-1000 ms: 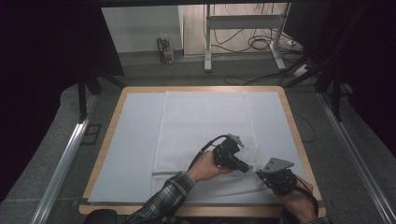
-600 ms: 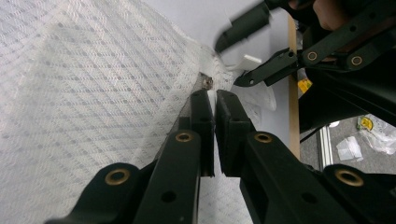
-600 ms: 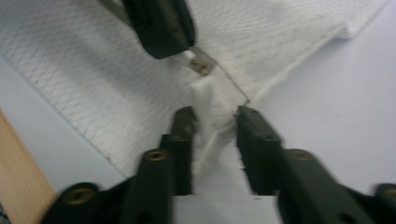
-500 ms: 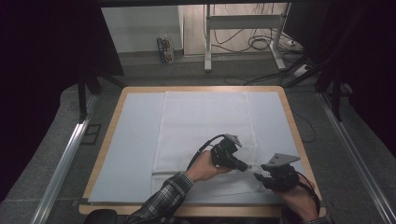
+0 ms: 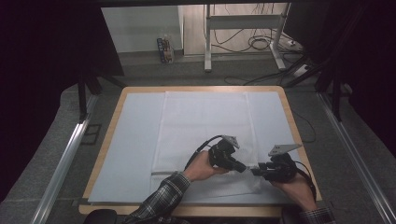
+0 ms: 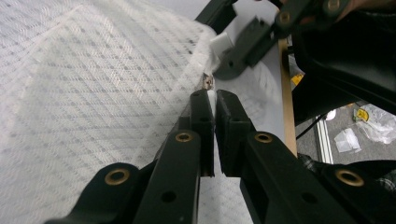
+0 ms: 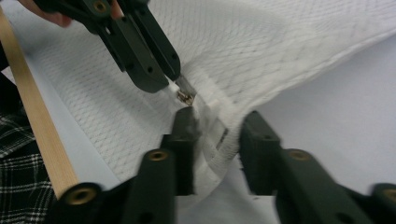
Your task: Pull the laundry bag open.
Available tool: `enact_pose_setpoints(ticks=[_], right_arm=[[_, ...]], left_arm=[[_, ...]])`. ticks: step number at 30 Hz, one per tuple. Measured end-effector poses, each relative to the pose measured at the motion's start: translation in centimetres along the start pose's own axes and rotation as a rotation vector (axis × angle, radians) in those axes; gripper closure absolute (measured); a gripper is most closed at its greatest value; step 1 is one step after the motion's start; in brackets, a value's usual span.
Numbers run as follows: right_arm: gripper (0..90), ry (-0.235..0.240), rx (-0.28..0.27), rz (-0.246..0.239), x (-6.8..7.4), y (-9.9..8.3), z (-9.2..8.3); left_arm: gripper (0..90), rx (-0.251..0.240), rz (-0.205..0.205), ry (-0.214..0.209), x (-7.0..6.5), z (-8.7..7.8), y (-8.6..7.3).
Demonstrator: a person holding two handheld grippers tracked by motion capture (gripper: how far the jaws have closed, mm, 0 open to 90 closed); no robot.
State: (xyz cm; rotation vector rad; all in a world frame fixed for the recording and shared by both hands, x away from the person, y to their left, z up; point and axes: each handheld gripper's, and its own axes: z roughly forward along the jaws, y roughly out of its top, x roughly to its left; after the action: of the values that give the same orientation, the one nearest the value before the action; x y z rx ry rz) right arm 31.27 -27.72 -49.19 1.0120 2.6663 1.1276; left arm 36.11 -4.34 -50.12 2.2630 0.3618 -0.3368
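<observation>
A white mesh cloth with a zip lies flat on the pale mat, its near right corner lifted. My left gripper is shut on the small metal zip pull at that corner. My right gripper faces it tip to tip. Its jaws stand apart around the folded corner hem, the left jaw against the cloth, the right one clear of it. In the left gripper view the right gripper lies just beyond the zip.
The mat lies on a table with a wooden rim. A metal rail runs along the left side. A desk frame and cables stand on the floor behind. A plaid sleeve enters at the bottom.
The right gripper has edged left and a little up, bringing its tips to the corner that the left gripper holds. The left gripper has hardly moved.
</observation>
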Motion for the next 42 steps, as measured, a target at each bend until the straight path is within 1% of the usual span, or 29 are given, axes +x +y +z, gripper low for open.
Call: enact_pose_setpoints(ticks=[1, 2, 5, 6, 10, 16, 19, 21, 25, 26, 27, 28, 31, 33, 35, 36, 37, 38, 40, 41, 42], right_arm=[[73.8, 0.0, -0.001, 0.0, -0.01, -0.03, -0.08], [81.5, 0.011, -0.006, 0.001, -0.03, -0.07, -0.16], [83.4, 0.009, -0.015, -0.003, -0.01, -0.08, -0.19], [83.7, 0.006, -0.021, -0.004, 0.05, -0.07, -0.26], [83.9, -0.005, -0.039, 0.0, 0.1, -0.08, -0.53], [84.0, -0.005, -0.049, 0.001, 0.16, -0.06, -0.58], [83.9, -0.002, -0.051, 0.002, 0.16, -0.06, -0.59], [83.9, 0.0, -0.052, 0.002, 0.18, -0.05, -0.63], [83.9, -0.001, -0.058, 0.0, 0.17, -0.08, -0.68], [84.1, -0.013, -0.05, 0.001, 0.24, -0.07, -0.64], [84.1, -0.013, -0.05, 0.001, 0.24, -0.07, -0.64], [84.2, -0.022, -0.043, -0.008, 0.28, -0.06, -0.56], [84.6, -0.062, -0.015, -0.031, 0.58, -0.06, -0.31], [84.8, -0.069, -0.01, -0.033, 0.72, -0.03, -0.29], [84.9, -0.09, -0.005, -0.039, 0.79, 0.0, -0.27], [85.0, -0.099, -0.001, -0.041, 0.78, -0.02, -0.26], [85.0, -0.086, -0.004, -0.031, 0.73, -0.07, -0.24], [85.0, -0.084, -0.003, -0.035, 0.74, -0.08, -0.22], [85.0, -0.089, 0.003, -0.036, 0.83, -0.05, -0.17], [85.0, -0.103, 0.009, -0.032, 0.78, -0.08, -0.14], [85.0, -0.093, 0.008, -0.02, 0.74, -0.15, -0.14]], left_arm=[[86.7, 0.002, 0.0, 0.004, 0.02, 0.1, -0.03], [86.2, 0.011, -0.002, 0.011, 0.02, 0.19, -0.06], [85.4, 0.026, -0.008, 0.012, 0.03, 0.46, -0.25], [85.4, 0.032, -0.007, 0.015, 0.07, 0.49, -0.29], [82.4, 0.026, -0.02, 0.005, 0.21, 0.65, -0.47], [81.3, 0.017, -0.039, 0.016, 0.19, 0.78, -0.22], [82.6, 0.019, -0.044, 0.025, 0.04, 0.83, -0.04], [85.5, 0.019, -0.047, 0.041, -0.07, 0.89, 0.05], [87.0, 0.012, -0.072, 0.026, 0.02, 0.8, -0.04], [87.3, 0.013, -0.074, 0.024, 0.06, 0.76, -0.07], [87.3, 0.017, -0.072, 0.022, 0.08, 0.72, -0.09], [87.3, 0.023, -0.073, 0.017, 0.11, 0.71, -0.1], [87.5, 0.032, -0.07, 0.018, 0.12, 0.5, -0.13], [87.6, 0.028, -0.072, 0.016, 0.07, 0.4, -0.17], [87.6, 0.036, -0.068, 0.032, -0.01, 0.28, -0.19], [87.6, 0.037, -0.066, 0.031, -0.03, 0.18, -0.22], [87.6, 0.035, -0.061, 0.033, -0.07, 0.17, -0.26], [87.6, 0.038, -0.057, 0.036, -0.15, 0.18, -0.27], [87.6, 0.039, -0.06, 0.048, -0.35, 0.23, -0.33], [87.6, 0.049, -0.053, 0.047, -0.29, 0.14, -0.36], [87.6, 0.051, -0.051, 0.047, -0.28, 0.1, -0.42]])
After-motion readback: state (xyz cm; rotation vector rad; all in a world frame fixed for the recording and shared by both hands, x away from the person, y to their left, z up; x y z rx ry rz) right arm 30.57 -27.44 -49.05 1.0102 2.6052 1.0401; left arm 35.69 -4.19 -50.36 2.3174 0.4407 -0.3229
